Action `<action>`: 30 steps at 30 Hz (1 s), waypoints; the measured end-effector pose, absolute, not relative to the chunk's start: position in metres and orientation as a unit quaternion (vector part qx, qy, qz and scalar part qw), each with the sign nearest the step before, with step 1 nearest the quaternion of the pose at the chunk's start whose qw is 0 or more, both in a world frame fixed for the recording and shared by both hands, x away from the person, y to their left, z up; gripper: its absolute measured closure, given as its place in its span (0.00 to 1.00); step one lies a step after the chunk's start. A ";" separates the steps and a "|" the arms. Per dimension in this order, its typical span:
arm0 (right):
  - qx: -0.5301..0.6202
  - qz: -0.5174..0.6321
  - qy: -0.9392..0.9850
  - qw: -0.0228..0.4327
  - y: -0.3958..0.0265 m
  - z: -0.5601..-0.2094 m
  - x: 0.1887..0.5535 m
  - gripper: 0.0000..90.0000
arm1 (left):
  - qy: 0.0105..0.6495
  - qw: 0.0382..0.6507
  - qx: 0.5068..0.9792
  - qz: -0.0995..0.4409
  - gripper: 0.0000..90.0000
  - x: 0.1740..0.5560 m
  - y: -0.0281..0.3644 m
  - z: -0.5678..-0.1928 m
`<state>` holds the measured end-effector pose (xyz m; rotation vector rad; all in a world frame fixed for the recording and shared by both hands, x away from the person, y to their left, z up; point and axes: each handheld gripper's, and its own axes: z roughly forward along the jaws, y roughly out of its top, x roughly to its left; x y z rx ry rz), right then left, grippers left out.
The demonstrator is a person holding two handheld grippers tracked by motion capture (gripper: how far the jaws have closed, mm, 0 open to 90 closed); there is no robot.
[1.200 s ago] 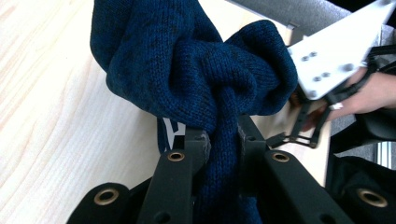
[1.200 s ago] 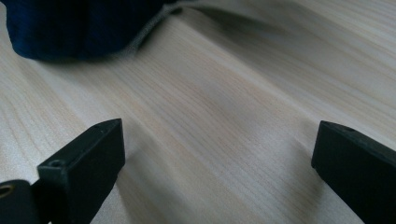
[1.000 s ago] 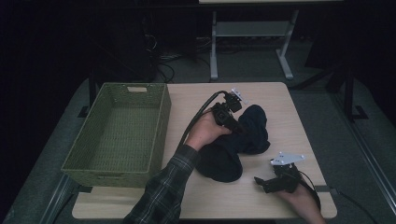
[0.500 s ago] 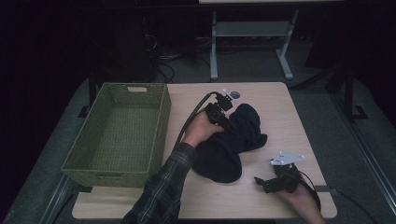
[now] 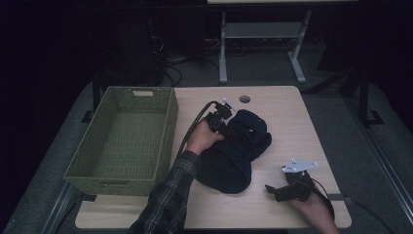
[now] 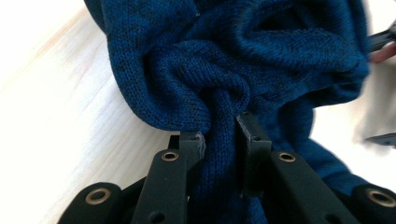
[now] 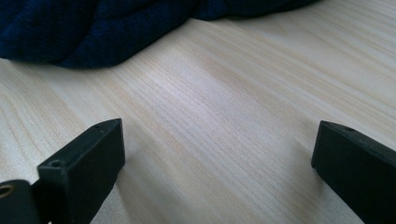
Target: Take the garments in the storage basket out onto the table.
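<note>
- The left gripper (image 5: 225, 113) is low over the far left part of a dark blue sweater (image 5: 238, 148), its jaws closed on a fold of the knit.
- In the left gripper view the left gripper (image 6: 220, 130) has a bunched ridge of the sweater (image 6: 243, 56) running between its two jaws, and both pads press on the cloth; the jaws have just been opening a little, but the fold is not yet free.
- The sweater lies crumpled on the table (image 5: 272, 97), about the middle, just right of the basket (image 5: 124, 139) and apart from it.
- The right gripper (image 5: 278, 191) rests at the near right of the table, close to the sweater's near edge but not touching it.
- In the right gripper view the right gripper (image 7: 215, 154) has its jaws spread wide with bare tabletop (image 7: 224, 93) between them, and the sweater (image 7: 93, 28) lies beyond.
- The green woven basket stands at the left of the table.
</note>
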<state>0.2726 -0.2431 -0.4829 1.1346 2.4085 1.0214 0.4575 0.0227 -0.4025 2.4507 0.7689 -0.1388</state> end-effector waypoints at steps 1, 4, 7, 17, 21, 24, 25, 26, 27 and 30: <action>0.394 0.354 0.836 0.144 -0.243 -0.483 0.273 0.02 | 0.287 0.281 0.914 -0.052 0.83 0.458 0.023 -0.403; 0.393 0.355 0.836 0.145 -0.243 -0.483 0.273 0.02 | 0.293 0.280 0.913 -0.050 0.81 0.459 0.026 -0.408; 0.393 0.353 0.836 0.145 -0.243 -0.483 0.273 0.02 | 0.299 0.275 0.913 -0.044 0.75 0.459 0.028 -0.414; 0.393 0.353 0.836 0.145 -0.243 -0.483 0.273 0.02 | 0.315 0.246 0.916 0.030 0.30 0.454 0.050 -0.400; 0.396 0.354 0.835 0.142 -0.243 -0.483 0.272 0.02 | 0.320 0.259 0.910 0.045 0.29 0.448 0.059 -0.389; 0.395 0.353 0.836 0.143 -0.243 -0.483 0.272 0.02 | 0.314 0.267 0.910 0.048 0.30 0.441 0.063 -0.382; 0.395 0.354 0.836 0.143 -0.243 -0.483 0.272 0.02 | 0.309 0.267 0.912 0.049 0.35 0.439 0.064 -0.380; 0.396 0.353 0.836 0.143 -0.243 -0.483 0.272 0.02 | 0.307 0.271 0.911 0.049 0.40 0.435 0.065 -0.378; 0.395 0.353 0.836 0.143 -0.243 -0.483 0.272 0.02 | 0.304 0.272 0.912 0.048 0.46 0.432 0.065 -0.377; 0.395 0.353 0.836 0.143 -0.243 -0.483 0.272 0.02 | 0.296 0.275 0.914 0.048 0.63 0.420 0.066 -0.375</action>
